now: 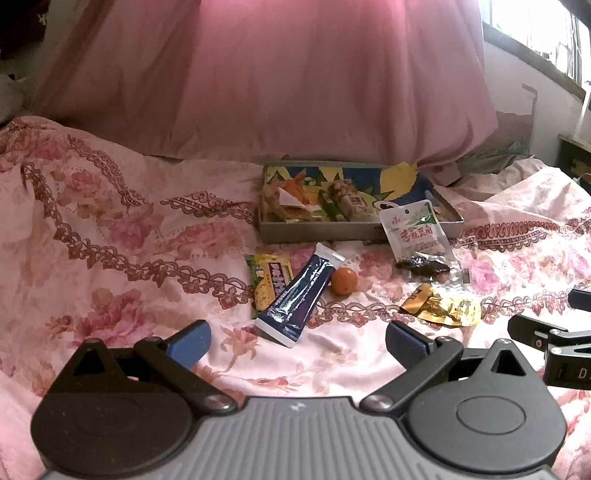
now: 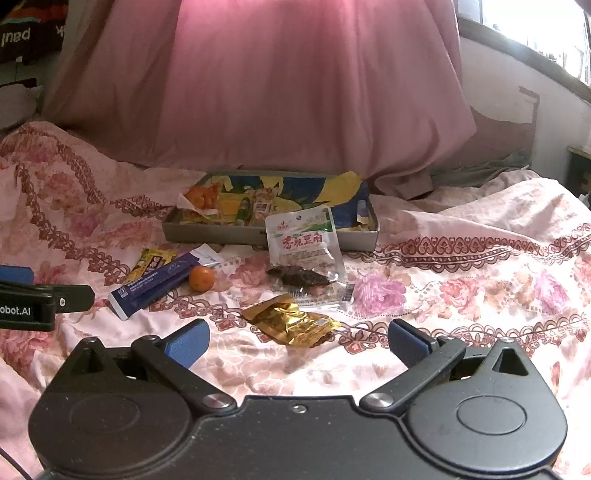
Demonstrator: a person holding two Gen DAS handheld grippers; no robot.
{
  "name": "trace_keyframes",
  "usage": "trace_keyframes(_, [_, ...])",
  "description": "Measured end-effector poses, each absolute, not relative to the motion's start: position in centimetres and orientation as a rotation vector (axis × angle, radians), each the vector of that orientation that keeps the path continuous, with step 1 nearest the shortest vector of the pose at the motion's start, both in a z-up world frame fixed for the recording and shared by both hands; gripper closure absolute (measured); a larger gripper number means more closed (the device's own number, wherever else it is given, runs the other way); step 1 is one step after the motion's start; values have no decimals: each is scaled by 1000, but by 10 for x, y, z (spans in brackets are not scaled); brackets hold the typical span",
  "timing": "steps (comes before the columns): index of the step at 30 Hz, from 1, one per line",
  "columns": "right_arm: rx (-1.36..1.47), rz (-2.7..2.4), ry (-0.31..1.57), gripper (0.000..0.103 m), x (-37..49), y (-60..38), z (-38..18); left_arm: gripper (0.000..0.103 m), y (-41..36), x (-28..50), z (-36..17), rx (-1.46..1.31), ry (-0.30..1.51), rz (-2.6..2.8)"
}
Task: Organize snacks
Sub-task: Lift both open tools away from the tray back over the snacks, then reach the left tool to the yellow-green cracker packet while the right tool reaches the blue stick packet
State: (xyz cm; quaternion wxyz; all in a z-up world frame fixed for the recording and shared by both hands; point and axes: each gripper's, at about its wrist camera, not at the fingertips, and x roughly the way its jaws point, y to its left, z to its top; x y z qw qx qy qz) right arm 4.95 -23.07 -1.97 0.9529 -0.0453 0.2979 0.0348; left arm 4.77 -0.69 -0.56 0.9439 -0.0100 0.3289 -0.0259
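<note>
A shallow grey box (image 1: 354,232) (image 2: 258,234) with a blue-and-yellow lining lies on the bed and holds several snack packs. In front of it lie a dark blue stick pack (image 1: 295,295) (image 2: 155,286), a yellow-green packet (image 1: 267,282) (image 2: 149,264), a small orange (image 1: 343,281) (image 2: 201,278), a clear pouch with red lettering (image 1: 415,232) (image 2: 304,247) and a crumpled gold wrapper (image 1: 443,308) (image 2: 291,321). My left gripper (image 1: 297,341) is open just short of the blue stick. My right gripper (image 2: 297,341) is open just short of the gold wrapper. Both hold nothing.
A big pink pillow (image 1: 295,74) (image 2: 277,74) rises behind the box. The floral pink bedspread (image 1: 110,221) (image 2: 461,277) is rumpled on the left. A wall and window (image 2: 535,29) stand at the right. Each gripper shows at the edge of the other's view.
</note>
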Motion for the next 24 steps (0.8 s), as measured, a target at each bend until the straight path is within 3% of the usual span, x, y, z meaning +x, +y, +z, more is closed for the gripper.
trace_keyframes(24, [32,169,703,1,82,-235,-30,0,11,83,-19,-146,811,-1])
